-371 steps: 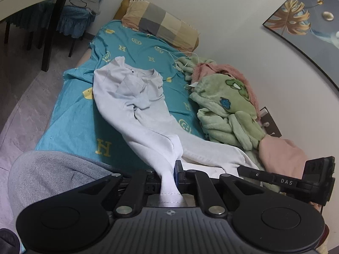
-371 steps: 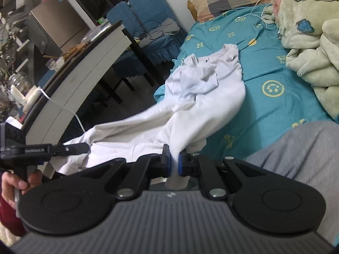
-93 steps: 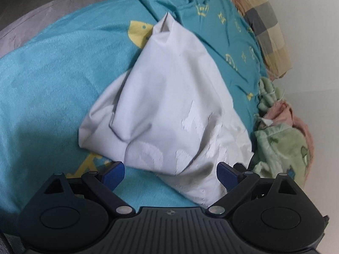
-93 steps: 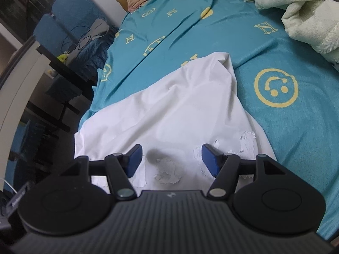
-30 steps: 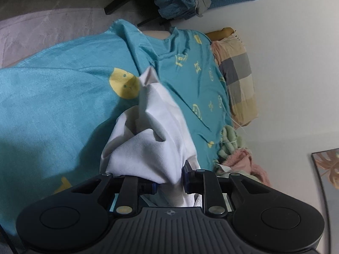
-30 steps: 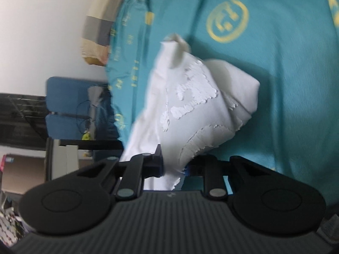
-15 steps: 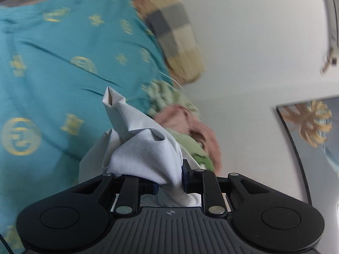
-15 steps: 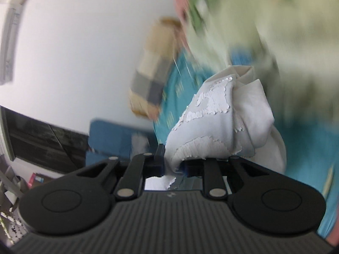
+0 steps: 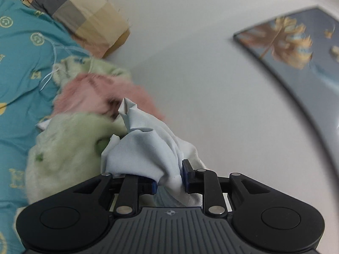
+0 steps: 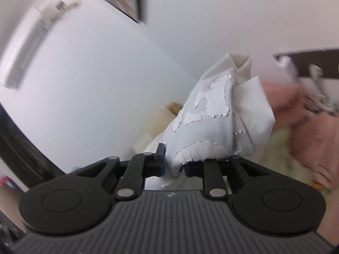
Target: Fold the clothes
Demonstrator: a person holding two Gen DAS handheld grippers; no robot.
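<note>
My left gripper (image 9: 169,183) is shut on a bunched fold of the white shirt (image 9: 146,146) and holds it up off the bed, over the green and pink blankets. My right gripper (image 10: 174,166) is shut on another bunch of the same white shirt (image 10: 214,114), with its cracked white print facing the camera. Both grippers point upward toward the wall. The rest of the shirt hangs below, hidden behind the grippers.
The teal bedsheet (image 9: 14,69) lies at the left with a plaid pillow (image 9: 82,19) at its head. A green fleece blanket (image 9: 67,148) and a pink blanket (image 9: 101,93) are piled by the wall. A framed leaf picture (image 9: 296,48) hangs on the wall.
Both grippers, which were open over the flat shirt, have shut on it and lifted it. They have tilted up from the bed toward the blankets and wall.
</note>
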